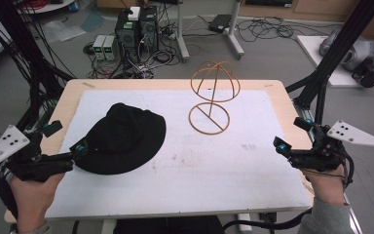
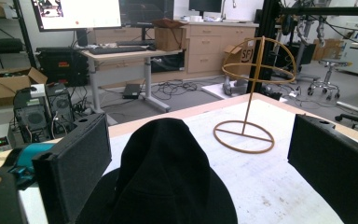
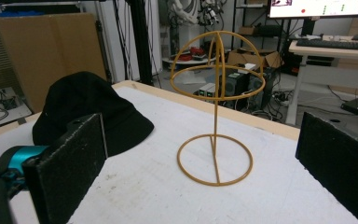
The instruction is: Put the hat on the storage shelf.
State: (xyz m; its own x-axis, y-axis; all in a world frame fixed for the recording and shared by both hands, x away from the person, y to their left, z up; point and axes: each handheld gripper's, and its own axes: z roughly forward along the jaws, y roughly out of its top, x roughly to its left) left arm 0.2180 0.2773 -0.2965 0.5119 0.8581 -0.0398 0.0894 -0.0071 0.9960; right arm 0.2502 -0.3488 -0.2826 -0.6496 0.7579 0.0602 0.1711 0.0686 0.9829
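Hat and stand on counter, both tongs empty

Black hat (image 1: 121,139) lies left of centre on the counter (image 1: 175,195); wire stand (image 1: 212,95) stands upright at upper centre, apart from it. Left tongs (image 1: 80,148) at the hat's left brim, jaws wide apart with the hat between them, not gripped. Right tongs (image 1: 280,146) at the right edge, jaws wide, holding nothing

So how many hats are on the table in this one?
1. A black hat lies on the white mat, left of the wire hat stand, just ahead of the open left gripper. Nothing looks hidden.
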